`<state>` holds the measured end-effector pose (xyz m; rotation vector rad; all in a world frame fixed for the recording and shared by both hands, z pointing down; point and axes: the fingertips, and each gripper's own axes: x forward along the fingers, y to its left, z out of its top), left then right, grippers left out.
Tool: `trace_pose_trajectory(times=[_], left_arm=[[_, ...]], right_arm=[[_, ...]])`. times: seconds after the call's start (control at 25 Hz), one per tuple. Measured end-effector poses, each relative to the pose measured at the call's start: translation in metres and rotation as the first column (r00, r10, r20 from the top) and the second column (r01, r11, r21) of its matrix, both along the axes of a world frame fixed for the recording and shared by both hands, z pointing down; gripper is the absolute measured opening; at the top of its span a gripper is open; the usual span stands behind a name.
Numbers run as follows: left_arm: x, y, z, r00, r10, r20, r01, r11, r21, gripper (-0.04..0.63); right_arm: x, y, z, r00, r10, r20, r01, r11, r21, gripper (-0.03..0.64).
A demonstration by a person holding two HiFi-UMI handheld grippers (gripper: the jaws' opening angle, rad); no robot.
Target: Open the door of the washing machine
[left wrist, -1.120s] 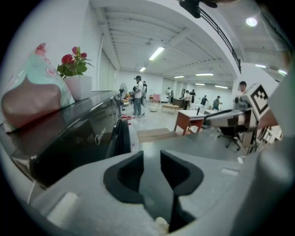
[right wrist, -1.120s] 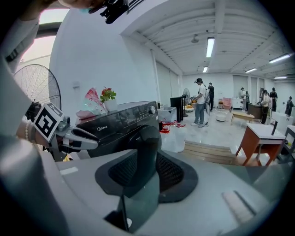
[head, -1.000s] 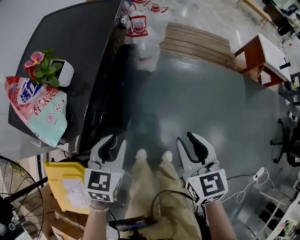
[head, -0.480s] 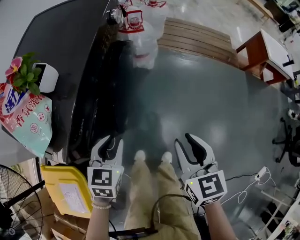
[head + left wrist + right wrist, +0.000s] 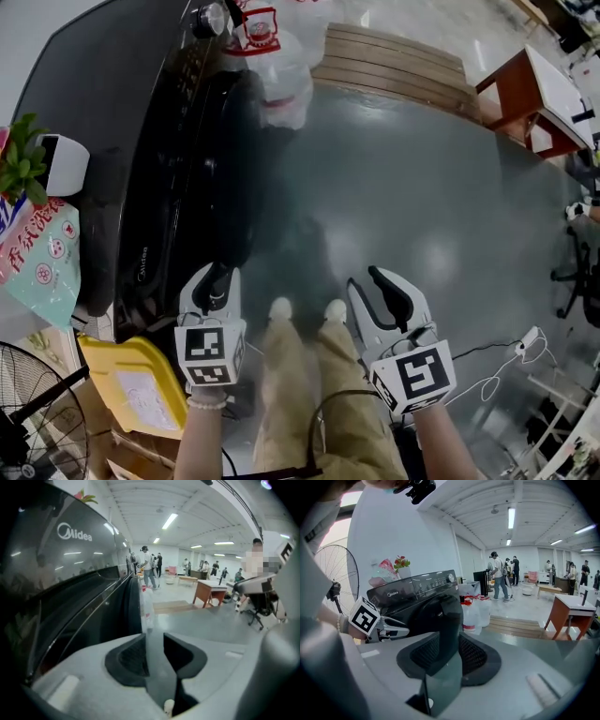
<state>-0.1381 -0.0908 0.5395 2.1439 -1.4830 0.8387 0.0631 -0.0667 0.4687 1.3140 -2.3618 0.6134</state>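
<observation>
A black front-loading washing machine (image 5: 112, 141) fills the left of the head view, and its dark round door (image 5: 220, 159) on the front face is closed. My left gripper (image 5: 216, 277) hangs close beside the lower front, a little below the door, open with a narrow gap and nothing in it. The left gripper view looks along the machine front (image 5: 70, 573) past my left gripper (image 5: 152, 634). My right gripper (image 5: 367, 277) is open and empty over the grey floor, to the right of the person's legs. Between its jaws in the right gripper view (image 5: 445, 639) shows the door (image 5: 440, 611).
On the machine top lie a detergent bag (image 5: 37, 253) and a potted plant (image 5: 33, 159). A yellow bin (image 5: 136, 384) and a fan (image 5: 37, 412) stand at lower left. Plastic jugs (image 5: 272, 56), a wooden platform (image 5: 394, 61) and a table (image 5: 539, 103) stand further off.
Both grippers have sunk lower. The left one has come nearer to the machine's front, and the machine top has slid left in the head view.
</observation>
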Motion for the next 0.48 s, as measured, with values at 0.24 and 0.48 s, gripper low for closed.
trace_pose_trajectory(times=[0.24, 0.48], left_arm=[[-0.007, -0.003, 0.018, 0.999, -0.047, 0.013, 0.047, 0.998, -0.028, 0.114], [-0.013, -0.009, 0.035, 0.995, -0.104, -0.009, 0.103, 0.993, -0.060, 0.120]], right_arm=[[0.005, -0.003, 0.011, 1.000, -0.005, 0.003, 0.005, 1.000, -0.011, 0.114], [0.009, -0.007, 0.017, 1.000, -0.007, 0.004, 0.007, 1.000, -0.015, 0.114]])
